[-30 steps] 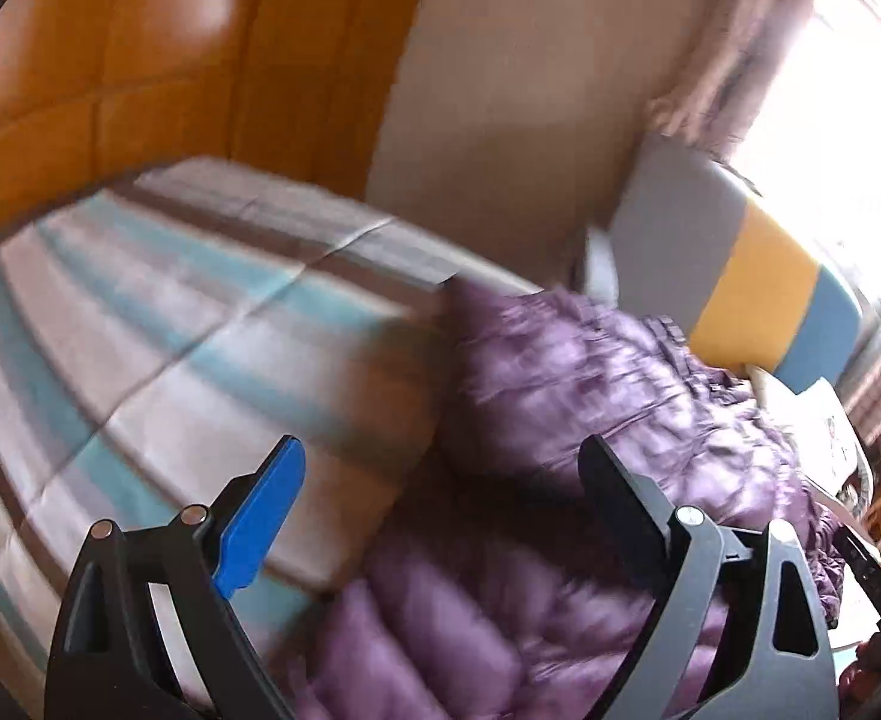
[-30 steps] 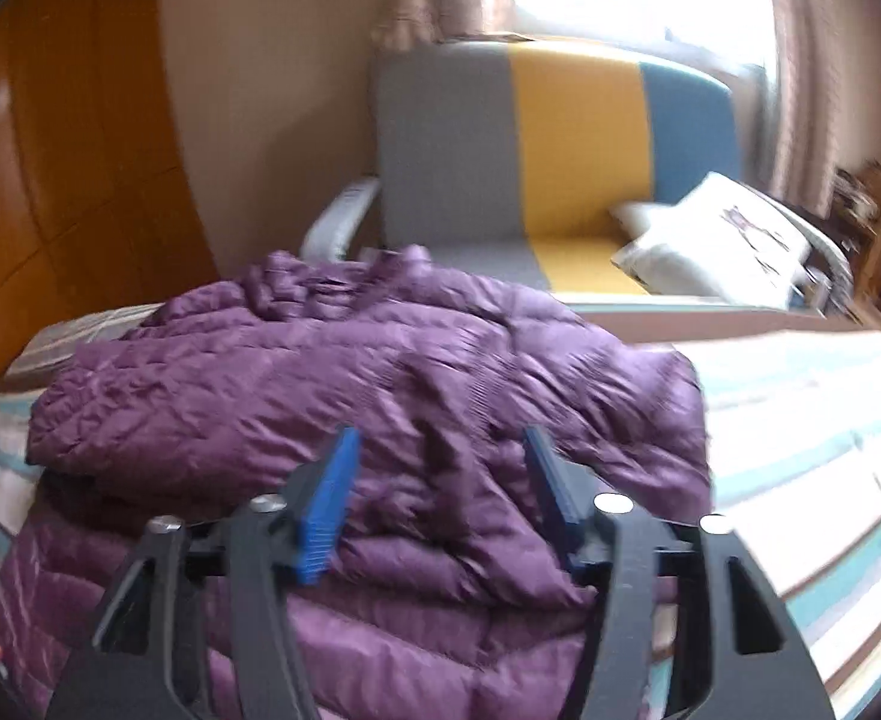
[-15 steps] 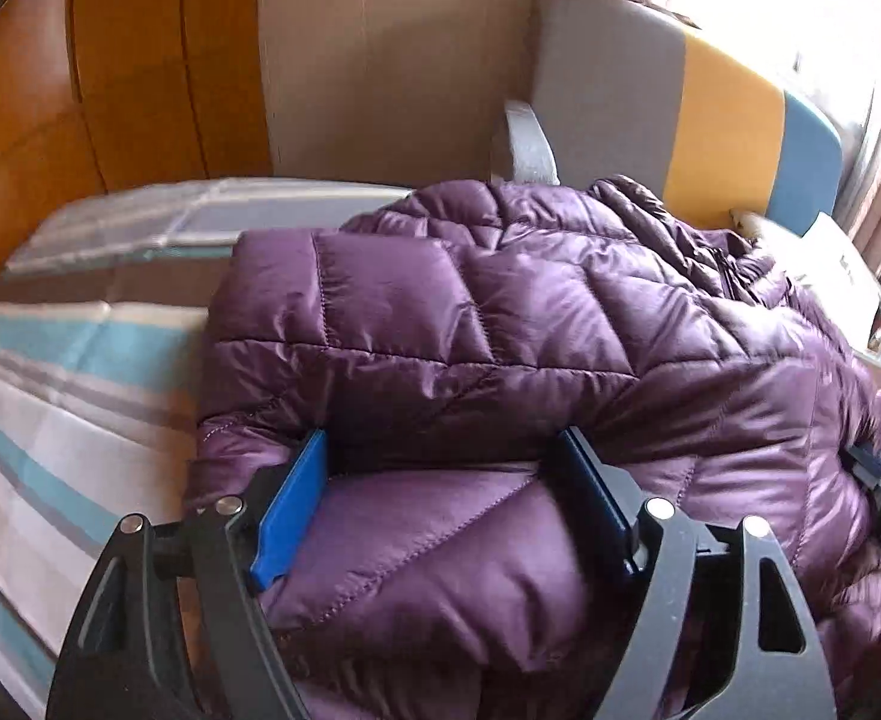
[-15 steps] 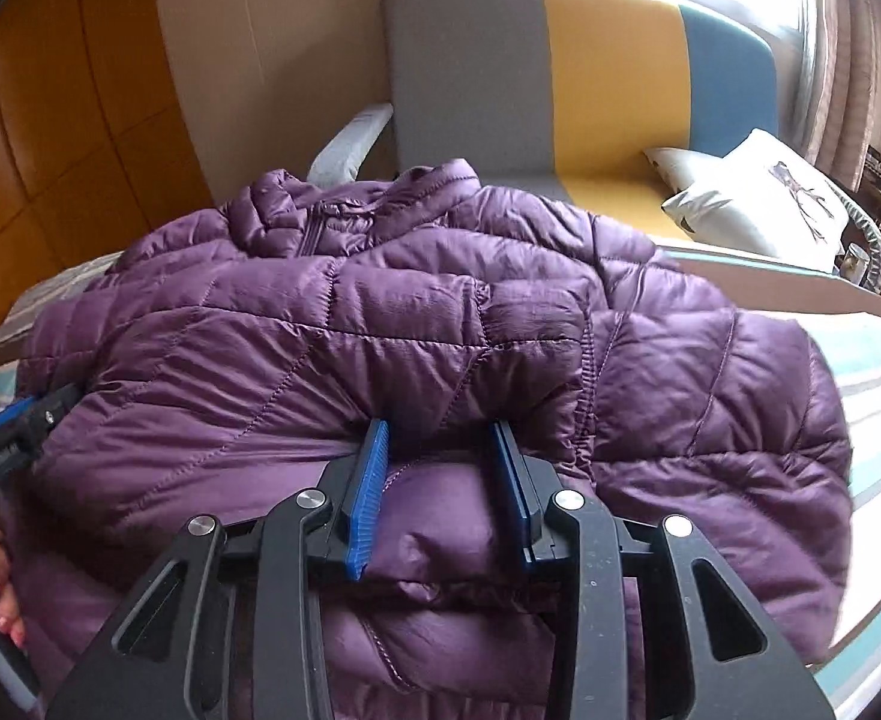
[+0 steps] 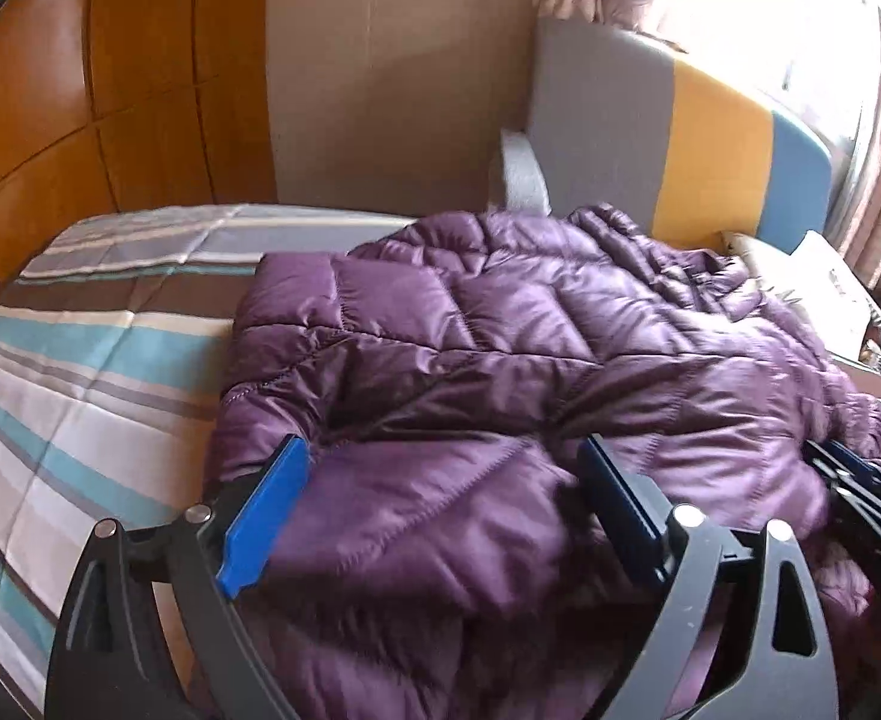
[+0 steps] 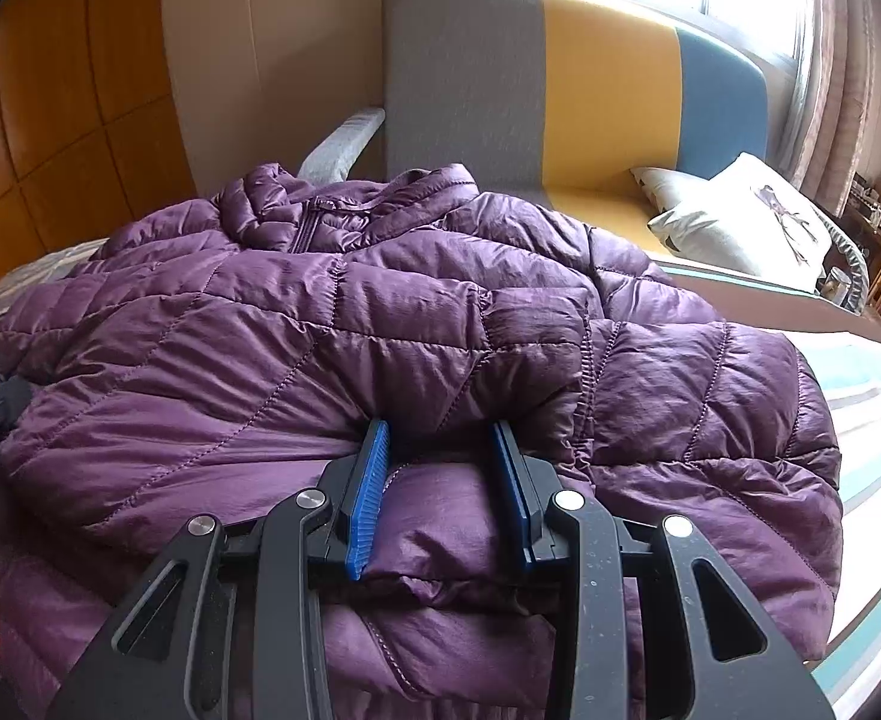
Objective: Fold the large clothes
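Purple quilted puffer jacket point(image 6: 296, 354) of shiny padded fabric lies folded over itself on a bed covered with a striped sheet point(image 5: 80, 360) in teal, white, grey and brown bands. The jacket's collar and zip point toward the far end of the bed, and its near, lower edge bulges up toward both cameras.

The right gripper point(image 6: 443, 492), black with blue pads, is clamped on a thick roll of the jacket's near edge: the padded fabric fills the narrow gap between the two pads, and both press into it.

The left gripper point(image 5: 440, 516) sits at the jacket's other side, just inside the edge where the purple fabric meets the striped sheet. Its jaws stand wide and are opening. A broad fold of the jacket lies between them, slightly blurred, and the pads do not squeeze it.

In the left wrist view the tip of the right gripper shows at the right edge, resting on the jacket. In the right wrist view the tip of the left gripper shows at the left edge, with a bit of a hand below it.

Beyond the bed stands a sofa point(image 6: 608, 78) upholstered in grey, yellow and blue panels, with a white cushion point(image 6: 740, 222) on its seat. Orange-brown wooden panels point(image 5: 80, 90) line the wall to the left.
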The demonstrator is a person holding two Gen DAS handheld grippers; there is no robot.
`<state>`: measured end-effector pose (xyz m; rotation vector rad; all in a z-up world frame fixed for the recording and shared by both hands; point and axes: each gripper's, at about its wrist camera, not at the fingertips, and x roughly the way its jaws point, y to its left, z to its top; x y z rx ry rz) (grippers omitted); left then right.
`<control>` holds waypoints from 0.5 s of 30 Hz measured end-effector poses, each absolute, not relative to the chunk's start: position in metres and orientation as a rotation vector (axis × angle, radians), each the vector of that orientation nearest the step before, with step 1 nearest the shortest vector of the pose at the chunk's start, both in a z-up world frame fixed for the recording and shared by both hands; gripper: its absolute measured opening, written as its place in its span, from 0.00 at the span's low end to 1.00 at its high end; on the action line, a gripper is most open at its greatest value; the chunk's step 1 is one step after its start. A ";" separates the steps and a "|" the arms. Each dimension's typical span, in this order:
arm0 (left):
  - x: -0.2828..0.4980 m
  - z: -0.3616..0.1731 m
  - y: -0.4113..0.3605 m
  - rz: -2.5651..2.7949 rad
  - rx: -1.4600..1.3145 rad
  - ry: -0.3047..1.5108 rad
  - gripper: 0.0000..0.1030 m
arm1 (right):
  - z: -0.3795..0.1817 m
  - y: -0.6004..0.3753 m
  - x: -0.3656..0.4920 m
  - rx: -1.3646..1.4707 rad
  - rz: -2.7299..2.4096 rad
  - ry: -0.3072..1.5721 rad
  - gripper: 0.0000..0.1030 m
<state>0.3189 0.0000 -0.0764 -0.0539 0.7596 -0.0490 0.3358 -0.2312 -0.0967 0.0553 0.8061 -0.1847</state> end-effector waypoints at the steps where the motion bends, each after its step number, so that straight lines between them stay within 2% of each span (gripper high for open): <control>1: 0.315 -0.074 -0.003 -0.055 -0.049 0.757 0.88 | -0.095 -0.231 0.335 0.053 -0.183 0.809 0.34; 4: 0.312 -0.072 -0.010 -0.088 -0.017 0.770 0.89 | -0.086 -0.230 0.328 0.048 -0.161 0.822 0.34; 7: 0.314 -0.076 -0.018 -0.090 0.044 0.771 0.91 | -0.077 -0.234 0.311 0.061 -0.147 0.802 0.47; 15: 0.331 -0.100 -0.024 -0.079 0.067 0.858 0.95 | -0.099 -0.238 0.313 0.086 -0.153 0.830 0.46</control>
